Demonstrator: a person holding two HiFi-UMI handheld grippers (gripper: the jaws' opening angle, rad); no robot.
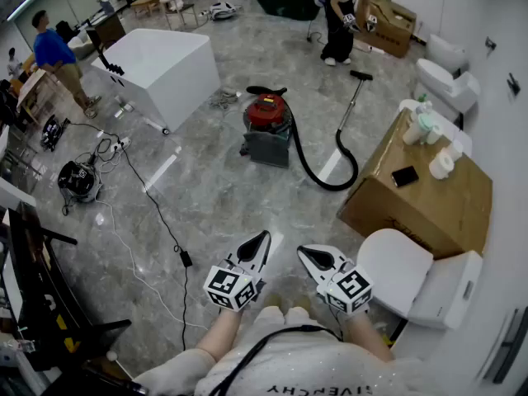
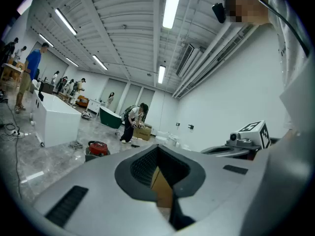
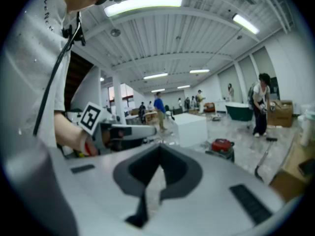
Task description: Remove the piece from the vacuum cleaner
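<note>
1. Both pairs of jaws are closed tip to tip and hold nothing. The left gripper and the right gripper are held low in front of the person. They sit side by side, near each other but apart, and both point forward over the floor.
2. In the left gripper view, the pads meet at the front. Only a narrow slit is left behind them, and a sliver of brown shows through it. The right gripper view shows the same closed meeting of the pads, with pale floor behind the slit.
3. The vacuum cleaner, red on top with a grey body, stands on the grey stone floor. It is well ahead of both grippers, and neither touches it.
4. Its black hose leaves the top and loops across the floor to the right. There it joins a thin wand, which runs away to a black floor head lying flat.
5. In the left gripper view the vacuum cleaner sits far off to the left of the jaw tips. In the right gripper view it sits far off to their right.
6. A large cardboard box stands just right of the hose loop, and a white toilet is near the right gripper.
7. A white block stands beyond the vacuum cleaner to the left.
</note>
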